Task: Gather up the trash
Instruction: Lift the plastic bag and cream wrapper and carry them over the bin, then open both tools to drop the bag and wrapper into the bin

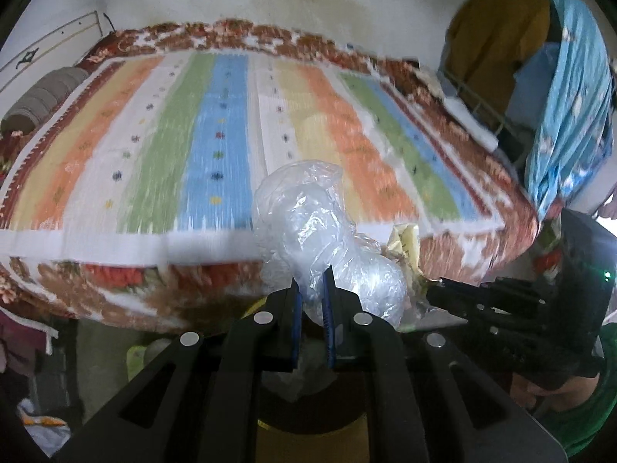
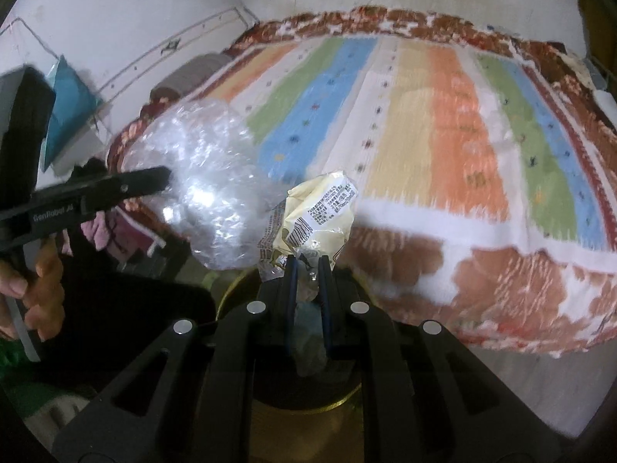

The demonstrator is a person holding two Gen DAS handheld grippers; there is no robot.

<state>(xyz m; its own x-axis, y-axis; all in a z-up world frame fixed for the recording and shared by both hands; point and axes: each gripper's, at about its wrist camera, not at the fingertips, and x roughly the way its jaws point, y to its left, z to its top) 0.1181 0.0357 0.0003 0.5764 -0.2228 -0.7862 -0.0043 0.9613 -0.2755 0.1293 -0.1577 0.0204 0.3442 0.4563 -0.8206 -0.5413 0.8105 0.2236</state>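
Pinching one clear plastic bag (image 1: 308,227) in left tool (image 1: 311,289), one yellow wrapper (image 2: 320,212) in right tool (image 2: 307,270).

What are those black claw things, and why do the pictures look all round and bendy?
They are grabbing tools that a person holds, one in each hand. Each tool has a small camera with a bendy wide lens looking along its two fingers, so you get one picture per hand. The left gripper pinches a crumpled clear plastic bag. The right gripper pinches a yellow wrapper with a barcode. Behind them is a bed with a striped blanket. Below the tools sits a round yellow bin, probably for the trash.
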